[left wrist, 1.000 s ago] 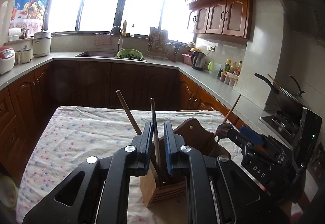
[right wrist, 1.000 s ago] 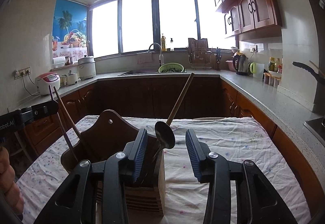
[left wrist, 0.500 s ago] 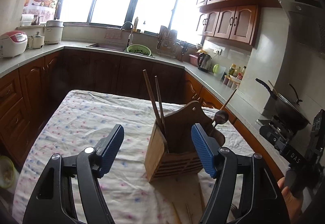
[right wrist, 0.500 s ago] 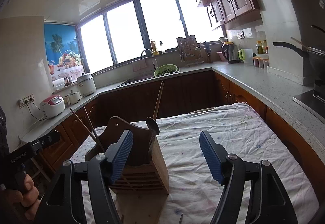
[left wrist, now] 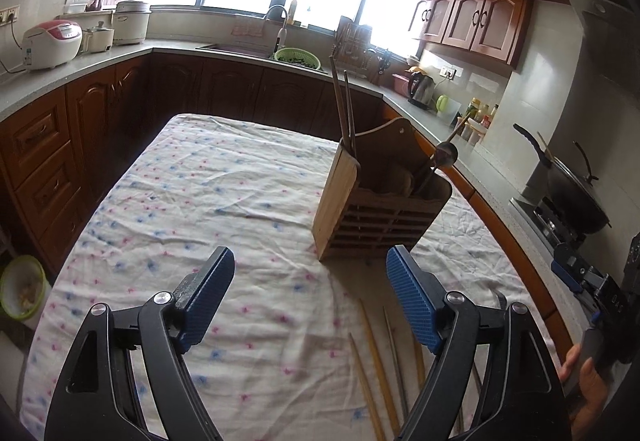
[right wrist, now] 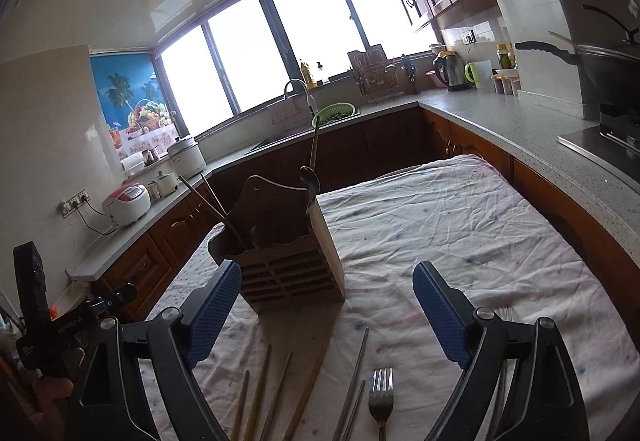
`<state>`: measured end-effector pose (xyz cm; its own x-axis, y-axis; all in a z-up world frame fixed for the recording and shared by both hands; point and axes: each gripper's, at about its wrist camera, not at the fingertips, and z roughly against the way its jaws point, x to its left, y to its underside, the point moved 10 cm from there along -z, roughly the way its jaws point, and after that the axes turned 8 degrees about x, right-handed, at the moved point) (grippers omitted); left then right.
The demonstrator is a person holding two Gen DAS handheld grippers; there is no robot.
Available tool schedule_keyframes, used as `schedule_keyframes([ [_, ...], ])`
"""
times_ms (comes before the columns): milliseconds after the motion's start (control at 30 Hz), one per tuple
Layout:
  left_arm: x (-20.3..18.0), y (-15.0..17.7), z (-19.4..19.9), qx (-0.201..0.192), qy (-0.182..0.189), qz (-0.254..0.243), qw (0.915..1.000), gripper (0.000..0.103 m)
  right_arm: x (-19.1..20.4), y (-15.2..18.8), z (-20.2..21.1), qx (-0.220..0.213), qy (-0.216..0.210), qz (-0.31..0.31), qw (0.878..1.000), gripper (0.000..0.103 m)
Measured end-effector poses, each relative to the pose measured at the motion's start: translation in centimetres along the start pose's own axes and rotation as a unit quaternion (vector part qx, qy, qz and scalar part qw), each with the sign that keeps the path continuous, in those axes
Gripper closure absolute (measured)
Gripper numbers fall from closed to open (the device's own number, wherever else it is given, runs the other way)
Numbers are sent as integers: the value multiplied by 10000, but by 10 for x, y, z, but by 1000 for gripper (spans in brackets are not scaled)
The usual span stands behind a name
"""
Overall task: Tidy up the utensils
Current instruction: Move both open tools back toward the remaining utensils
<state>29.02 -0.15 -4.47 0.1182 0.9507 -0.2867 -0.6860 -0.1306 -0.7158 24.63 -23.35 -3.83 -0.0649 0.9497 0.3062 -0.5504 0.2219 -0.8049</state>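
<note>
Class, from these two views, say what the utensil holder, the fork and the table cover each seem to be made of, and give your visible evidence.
Holder: wood, probably bamboo on the pale side panel; visible grain, matte brown slats.
Fork: metal, likely steel; grey with a dull shine on the tines.
Table cover: thin woven fabric, perhaps cotton; it creases and wrinkles, printed with small pink and blue marks.

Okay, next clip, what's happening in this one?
A person with a gripper in each hand is sorting utensils into a wooden holder on a cloth-covered table. Right now both the left gripper and the right gripper are open and hold nothing. The holder already has two chopsticks on one side and a spoon on the other. More chopsticks and a fork lie on the cloth in front, not yet picked up.
</note>
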Motion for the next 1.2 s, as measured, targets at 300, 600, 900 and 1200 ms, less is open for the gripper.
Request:
schedule_keyframes([
  [300,3,39,0,358,-51,43,9993,20,-5,45,8,368,71,-43,9993,11],
  [600,-4,60,-12,713,-98,-42,9974,20,-9,67,8,554,179,-45,9983,11],
  [900,-11,63,-27,982,-138,-155,9949,20,-18,70,-5,764,279,-109,9966,11],
  [1200,-15,63,-50,1251,-174,-231,9917,20,-20,70,-25,1010,229,-107,9946,11],
])
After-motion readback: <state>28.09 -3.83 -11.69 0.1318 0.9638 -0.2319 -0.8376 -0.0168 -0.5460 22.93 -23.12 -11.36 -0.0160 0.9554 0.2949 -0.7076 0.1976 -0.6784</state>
